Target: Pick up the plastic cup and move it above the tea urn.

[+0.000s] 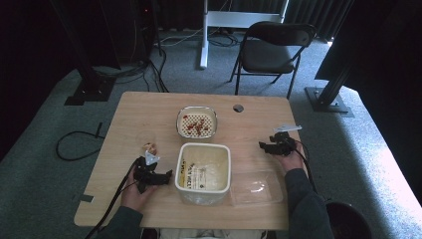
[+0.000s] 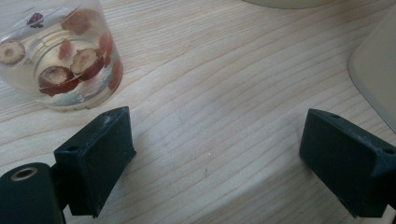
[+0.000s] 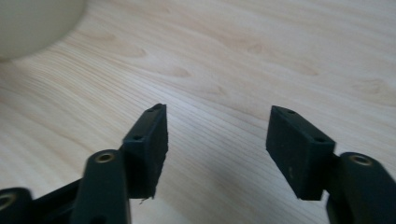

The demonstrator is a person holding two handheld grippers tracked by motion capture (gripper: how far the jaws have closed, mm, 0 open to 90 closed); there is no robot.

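Sitting on the wooden table point(image 1: 134, 117), near centre: a big cream tub point(image 1: 203, 173), square with rounded corners, open on top. Inside it there is a pale clear bag or wrapper with a yellow-and-black label at its left side; contents under the wrapper are too washed out to tell.

Far of the tub, a smaller cream strainer bowl point(image 1: 197, 121) with a perforated bottom, a small pile of red-brown pieces in the middle of it.

Right of the tub, touching or just beside it, a clear flat lid point(image 1: 257, 187) lies on the table.

Left of the tub, a small clear cup point(image 2: 58, 56) of sliced dried red fruit, rings with pale centres, stacked against the cup wall. Cup is upright, resting on the wood.

Left gripper point(image 2: 212, 154): jaws wide apart, nothing between them, bare wood below. The cup stands just beyond its left jaw, not touching. Tub wall shows at the right edge of the left gripper view.

Right gripper point(image 3: 217, 140): jaws apart, holding nothing, over bare table right of the tub and far of the lid. In the high view it sits in the person's right hand point(image 1: 291, 160), well apart from the cup.
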